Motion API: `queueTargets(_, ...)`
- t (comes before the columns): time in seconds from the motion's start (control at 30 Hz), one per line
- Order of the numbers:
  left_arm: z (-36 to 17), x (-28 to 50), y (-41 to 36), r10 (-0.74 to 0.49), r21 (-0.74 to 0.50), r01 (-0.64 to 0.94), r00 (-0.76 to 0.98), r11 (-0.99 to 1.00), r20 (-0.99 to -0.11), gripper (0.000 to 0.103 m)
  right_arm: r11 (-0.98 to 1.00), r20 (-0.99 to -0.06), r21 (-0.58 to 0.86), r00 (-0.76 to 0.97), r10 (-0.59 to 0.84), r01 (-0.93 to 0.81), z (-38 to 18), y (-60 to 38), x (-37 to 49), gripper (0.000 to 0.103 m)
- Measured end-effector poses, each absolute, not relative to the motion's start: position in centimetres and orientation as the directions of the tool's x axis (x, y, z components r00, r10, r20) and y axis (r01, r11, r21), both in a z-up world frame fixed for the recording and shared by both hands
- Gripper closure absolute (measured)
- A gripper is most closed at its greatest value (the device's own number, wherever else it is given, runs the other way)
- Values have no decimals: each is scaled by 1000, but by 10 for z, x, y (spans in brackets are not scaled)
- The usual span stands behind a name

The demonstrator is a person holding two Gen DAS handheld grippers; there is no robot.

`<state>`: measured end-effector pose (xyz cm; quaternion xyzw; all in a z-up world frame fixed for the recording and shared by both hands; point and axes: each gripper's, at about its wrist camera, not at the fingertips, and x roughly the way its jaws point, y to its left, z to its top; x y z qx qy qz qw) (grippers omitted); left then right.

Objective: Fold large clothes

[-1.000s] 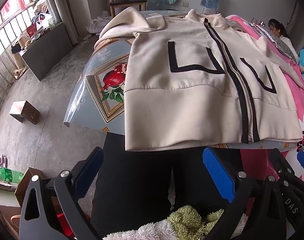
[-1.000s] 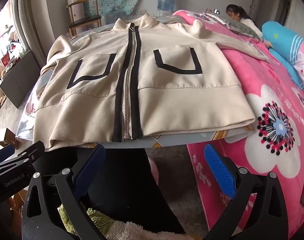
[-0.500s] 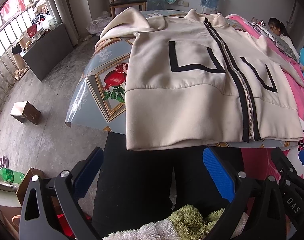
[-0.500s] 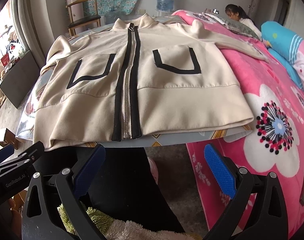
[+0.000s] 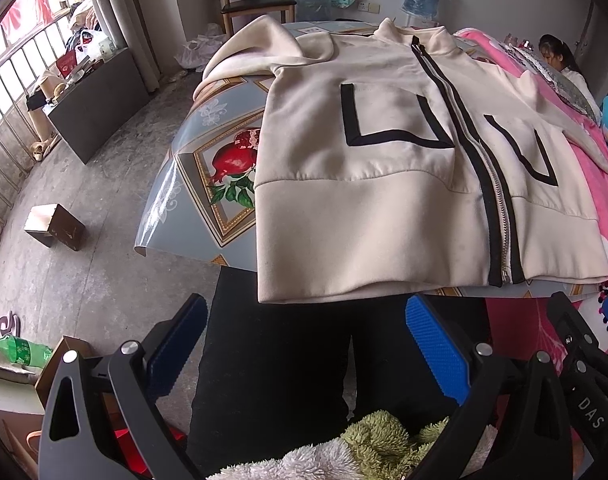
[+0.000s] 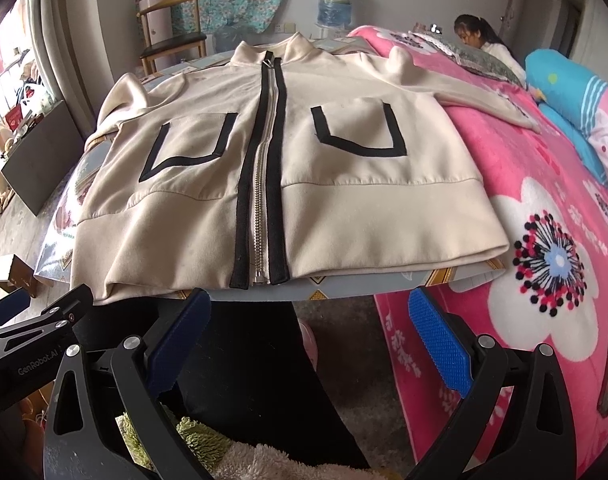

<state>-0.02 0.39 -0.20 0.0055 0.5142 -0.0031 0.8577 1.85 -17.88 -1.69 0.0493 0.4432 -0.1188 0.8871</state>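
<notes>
A cream zip jacket (image 5: 363, 216) (image 6: 331, 216) with black trim and two black-edged pockets lies flat, front up and zipped, on a table with a printed cloth (image 5: 208, 184). Its hem hangs at the near edge. One sleeve reaches onto the pink bed (image 6: 479, 96); the other drapes off the far left. My left gripper (image 5: 305, 340) is open and empty, just short of the hem's left part. My right gripper (image 6: 309, 334) is open and empty, below the hem right of the zip. The other gripper shows at each view's edge.
A pink flowered blanket (image 6: 551, 264) covers the bed on the right, where a person (image 6: 479, 38) sits at the far end. A wooden chair (image 6: 172, 40) and water bottle (image 6: 335, 0) stand behind the table. A small box (image 5: 54, 226) lies on the concrete floor at left.
Both grippers have edged slightly closer to the jacket's hem. The jacket has not moved and both grippers stay open.
</notes>
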Motion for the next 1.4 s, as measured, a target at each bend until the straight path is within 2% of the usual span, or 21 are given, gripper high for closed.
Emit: queueTargets(1.4,-6,2,7,21,26,4,459,1000,-888,5,971,-796,-10,586,-153,241,-15,-176,25,7)
